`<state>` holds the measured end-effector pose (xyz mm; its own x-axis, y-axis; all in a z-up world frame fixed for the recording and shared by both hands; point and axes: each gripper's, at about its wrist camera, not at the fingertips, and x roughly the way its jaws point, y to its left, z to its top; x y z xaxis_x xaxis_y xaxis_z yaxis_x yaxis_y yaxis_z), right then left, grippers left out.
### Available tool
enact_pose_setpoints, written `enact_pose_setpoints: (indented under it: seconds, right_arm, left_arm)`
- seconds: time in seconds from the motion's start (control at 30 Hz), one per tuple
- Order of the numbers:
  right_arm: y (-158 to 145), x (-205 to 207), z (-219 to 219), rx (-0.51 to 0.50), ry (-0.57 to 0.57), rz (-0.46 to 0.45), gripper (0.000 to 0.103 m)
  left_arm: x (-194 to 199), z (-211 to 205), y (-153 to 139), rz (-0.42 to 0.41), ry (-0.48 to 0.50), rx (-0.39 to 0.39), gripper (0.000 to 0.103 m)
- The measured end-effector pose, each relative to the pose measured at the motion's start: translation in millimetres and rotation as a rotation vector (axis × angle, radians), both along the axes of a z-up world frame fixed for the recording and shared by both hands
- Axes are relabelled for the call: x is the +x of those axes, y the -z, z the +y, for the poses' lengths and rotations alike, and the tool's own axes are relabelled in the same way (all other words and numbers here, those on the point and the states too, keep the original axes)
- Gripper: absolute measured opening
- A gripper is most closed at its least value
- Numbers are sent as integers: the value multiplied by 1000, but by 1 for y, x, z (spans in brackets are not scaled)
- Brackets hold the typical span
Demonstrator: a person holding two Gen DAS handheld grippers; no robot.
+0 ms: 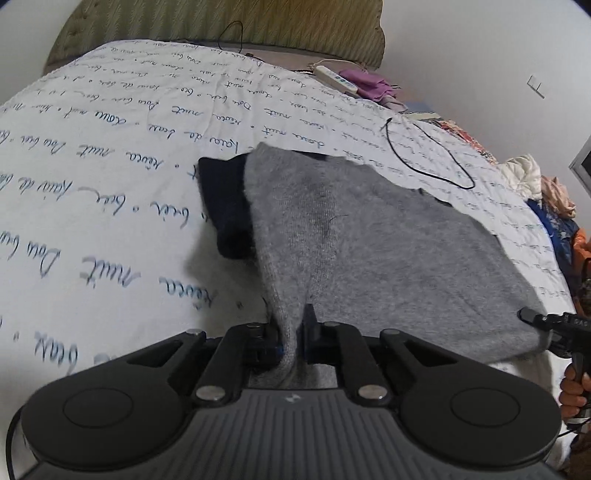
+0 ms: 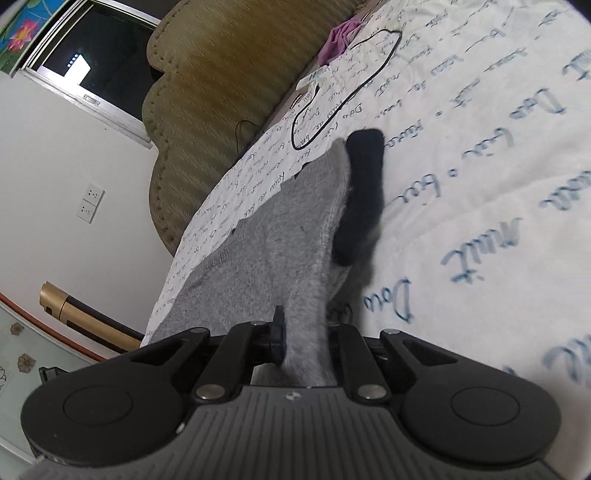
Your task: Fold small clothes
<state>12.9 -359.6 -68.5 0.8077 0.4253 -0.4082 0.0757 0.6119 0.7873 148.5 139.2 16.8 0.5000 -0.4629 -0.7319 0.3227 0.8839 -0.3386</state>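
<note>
A grey knit garment (image 1: 369, 236) lies spread on the white quilt with blue handwriting print (image 1: 92, 206). A dark navy part (image 1: 227, 206) sticks out from under its left side. My left gripper (image 1: 290, 332) is shut on the garment's near edge, which is bunched between the fingers. My right gripper (image 2: 304, 339) is shut on another edge of the grey garment (image 2: 266, 251), with the navy part (image 2: 360, 192) just beyond it. The right gripper also shows at the left wrist view's right edge (image 1: 546, 321).
A black cable loop (image 1: 432, 158) lies on the quilt behind the garment. A power strip (image 1: 338, 78) and purple cloth (image 1: 369, 83) sit near the olive headboard (image 1: 221, 22). Piled clothes (image 1: 546, 192) lie at the bed's right side. A wall and window (image 2: 92, 55) stand beside the bed.
</note>
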Motion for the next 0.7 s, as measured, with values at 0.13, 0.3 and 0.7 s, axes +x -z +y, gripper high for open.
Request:
enact_pose_setpoints:
  seconds: [0.13, 0.3, 0.7]
  right_arm:
    - [-10, -25, -6, -35, -2, 1, 11]
    - [-19, -43, -6, -269, 33, 96, 20]
    - [8, 2, 36, -30, -76, -11, 66]
  left_arm:
    - [-25, 4, -7, 28, 8, -22, 8]
    - [-31, -4, 12, 5, -19, 144, 11]
    - [-15, 6, 34, 127, -57, -197, 64]
